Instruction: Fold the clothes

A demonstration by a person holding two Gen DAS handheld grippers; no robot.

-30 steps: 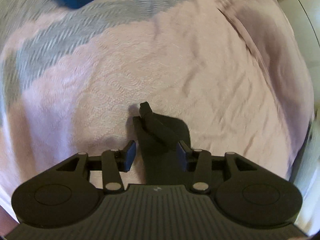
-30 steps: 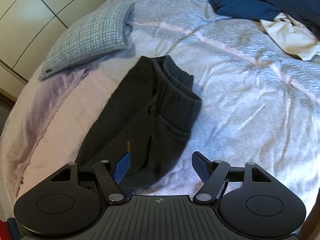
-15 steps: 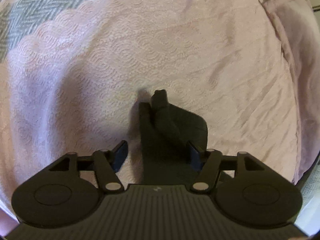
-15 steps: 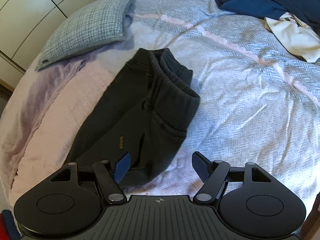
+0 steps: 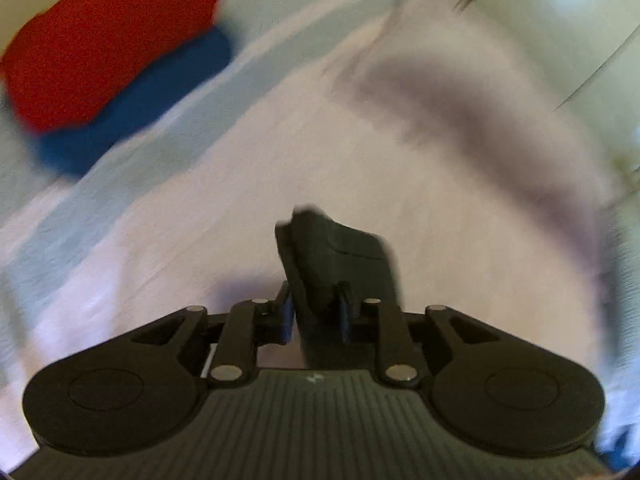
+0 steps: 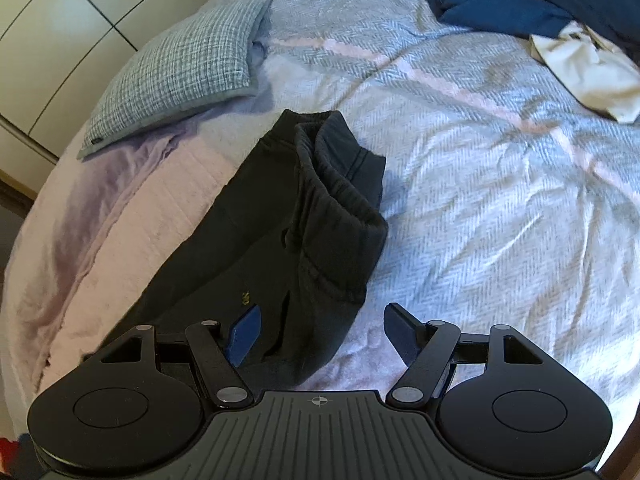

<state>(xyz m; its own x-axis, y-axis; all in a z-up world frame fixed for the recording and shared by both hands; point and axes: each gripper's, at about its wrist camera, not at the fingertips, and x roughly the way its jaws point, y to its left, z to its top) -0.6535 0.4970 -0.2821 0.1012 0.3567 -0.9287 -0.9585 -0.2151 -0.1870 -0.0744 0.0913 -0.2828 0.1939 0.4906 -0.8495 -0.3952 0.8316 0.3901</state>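
The left gripper had just been closing, and its blue pads were pinched onto a fold of the dark trousers, whose cloth stood up between the jaws toward twelve o'clock. That view was badly smeared, so how firmly the pads bit could only be judged roughly, though the cloth seemed clamped. Beyond the fold lay the pink bedspread, with a red and blue cloth blurred at about ten o'clock.

The right gripper stood with its jaws wide apart and held nothing. Its left pad hung over the near edge of the trousers, the right pad over the bare bed. The trousers lay on the bed, running from seven o'clock up toward twelve, with the ribbed waistband bunched at the far end. A checked pillow sat at ten o'clock, just beyond the waistband. A navy garment and a cream cloth lay well apart at two o'clock.
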